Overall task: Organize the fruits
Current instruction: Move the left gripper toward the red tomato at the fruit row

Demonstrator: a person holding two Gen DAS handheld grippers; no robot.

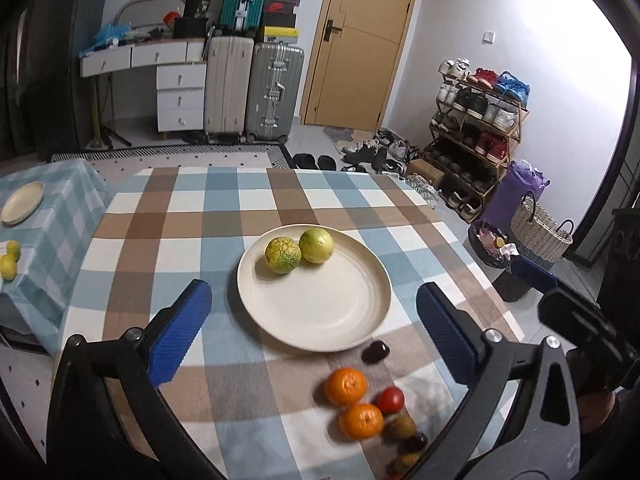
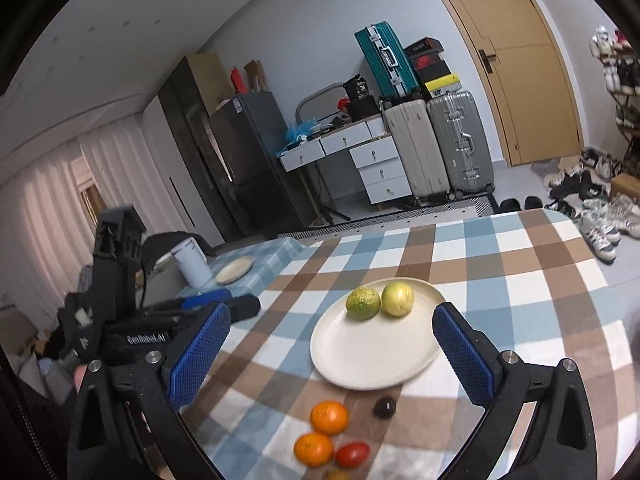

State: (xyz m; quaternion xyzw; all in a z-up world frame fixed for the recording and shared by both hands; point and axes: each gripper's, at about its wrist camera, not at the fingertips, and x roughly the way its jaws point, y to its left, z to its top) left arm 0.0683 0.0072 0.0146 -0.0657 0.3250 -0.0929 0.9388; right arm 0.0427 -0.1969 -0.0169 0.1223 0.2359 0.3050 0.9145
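A cream plate (image 1: 316, 304) sits near the middle of the checked worktop (image 1: 192, 216). Two yellow-green citrus fruits rest on its far side, touching each other: the mottled green one (image 1: 282, 255) on the left, the smoother yellow one (image 1: 316, 245) on the right. The rest of the plate is bare.

Just off the plate's near rim lies a small dark fruit (image 1: 375, 351). Nearer the camera, two oranges (image 1: 345, 386) sit close together with a red tomato (image 1: 390, 400) beside them. Past those lie a few small brownish fruits (image 1: 401, 427), too blurred at the lens edge to name; they may be kiwis or longans.

The left gripper (image 1: 314, 332) hangs above the worktop, tilted down toward the plate, its blue pads spread wide with nothing between them. The right gripper (image 2: 332, 354) is likewise held clear of the cloth, rolled somewhat to one side, its jaws fully apart and empty, framing the plate. Each gripper appears at the edge of the other's view.

A second plate (image 1: 22, 202) lies on a smaller side table to the left.
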